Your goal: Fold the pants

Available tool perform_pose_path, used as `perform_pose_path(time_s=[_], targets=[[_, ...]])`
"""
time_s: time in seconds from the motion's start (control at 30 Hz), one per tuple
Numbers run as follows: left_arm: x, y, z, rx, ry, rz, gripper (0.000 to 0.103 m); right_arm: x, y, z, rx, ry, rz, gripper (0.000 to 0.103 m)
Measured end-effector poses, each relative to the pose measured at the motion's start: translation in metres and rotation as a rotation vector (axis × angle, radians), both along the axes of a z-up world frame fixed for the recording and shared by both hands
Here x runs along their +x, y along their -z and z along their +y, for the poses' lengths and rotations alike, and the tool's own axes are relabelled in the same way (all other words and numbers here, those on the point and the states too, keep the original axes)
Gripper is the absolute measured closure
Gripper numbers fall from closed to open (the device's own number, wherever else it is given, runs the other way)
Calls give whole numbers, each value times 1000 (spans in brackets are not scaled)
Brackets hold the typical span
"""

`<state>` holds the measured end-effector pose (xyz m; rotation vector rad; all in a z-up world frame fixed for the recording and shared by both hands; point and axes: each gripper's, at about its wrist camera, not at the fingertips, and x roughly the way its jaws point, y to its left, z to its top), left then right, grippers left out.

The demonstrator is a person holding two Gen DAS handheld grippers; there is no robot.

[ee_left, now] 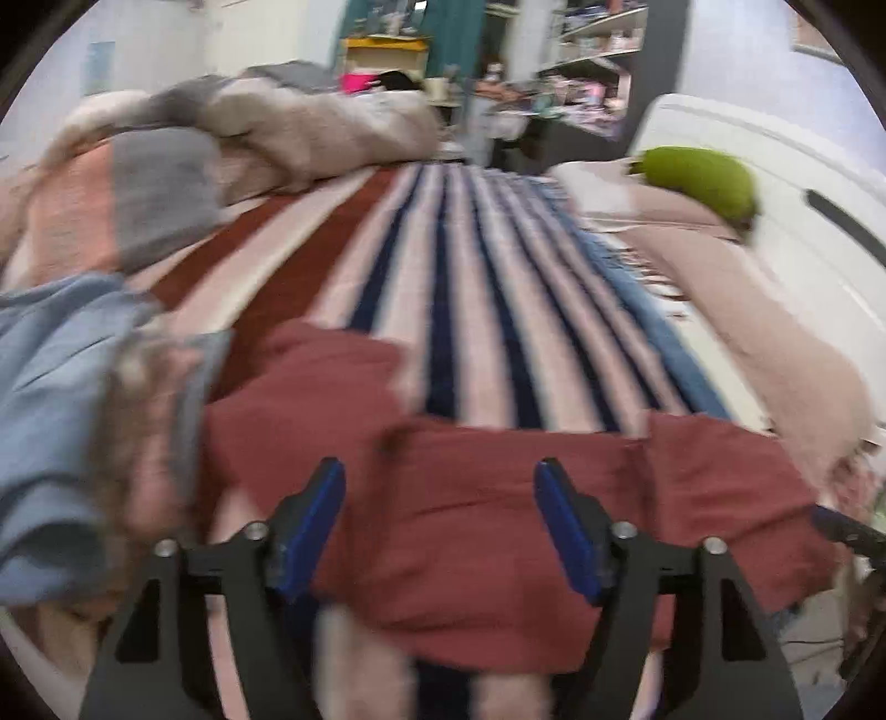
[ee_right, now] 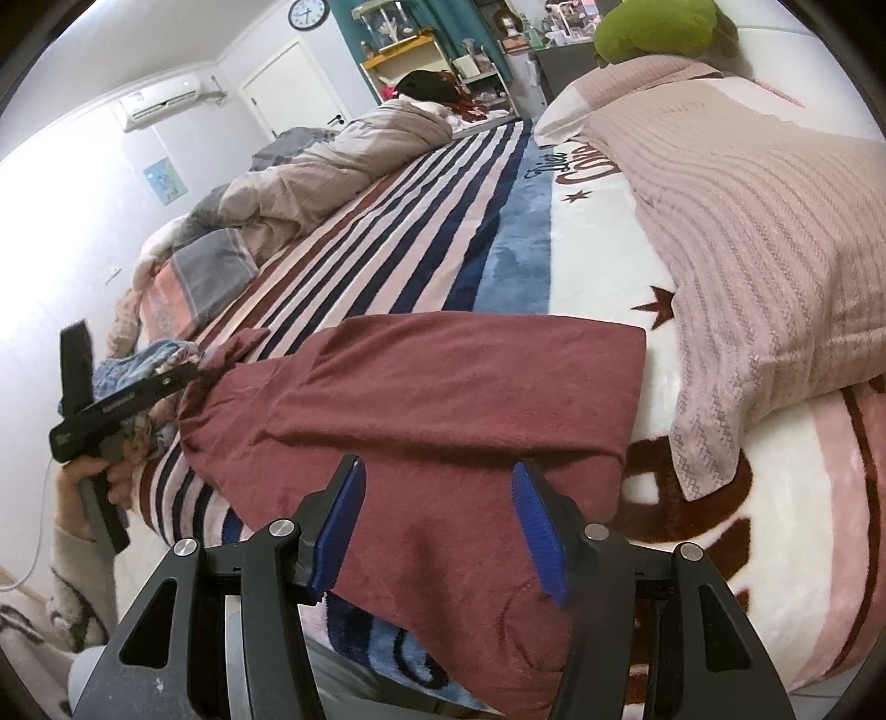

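Note:
Maroon pants (ee_right: 443, 387) lie flat across the near edge of the striped bed blanket (ee_right: 432, 210), and one end hangs over the bed's side. My right gripper (ee_right: 440, 498) hovers over that near end, open, with the cloth spread below its blue pads and not pinched. In the left wrist view, the left gripper (ee_left: 443, 498) is open above the same pants (ee_left: 498, 515), with nothing gripped; that picture is blurred. The right wrist view shows the left gripper (ee_right: 188, 376) from the side, held by a hand (ee_right: 94, 476), its tip at the bunched left end of the pants.
A crumpled blue garment (ee_left: 50, 387) lies at the left end of the pants. A rumpled quilt (ee_right: 332, 160) takes up the far left of the bed. A pink knit-covered pillow (ee_right: 747, 249) and a green plush (ee_right: 659, 27) sit at the right.

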<state>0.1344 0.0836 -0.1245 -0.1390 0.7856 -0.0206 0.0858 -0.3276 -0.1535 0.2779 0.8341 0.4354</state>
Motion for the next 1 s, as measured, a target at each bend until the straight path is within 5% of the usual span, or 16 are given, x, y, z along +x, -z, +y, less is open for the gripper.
perform_pose_path(time_s=[0.23,0.4,0.57,0.67,1.0], targets=[[7,40,14,122,-105,67,34,0,-2,15,6,-23,0,52],[32,56,31,-5,-173,48,35,-2,-4,22,-7,-31,-1,52],[54,53,30,-51,-165,34,86,3,0,20,-10,-24,17,52],[54,40,29,-48,-162,-6,93,4,1,19,-4,-22,20,52],[24,-41,-6,-63,-22,-164,94,-3,-6,15,30,-24,-12,52]])
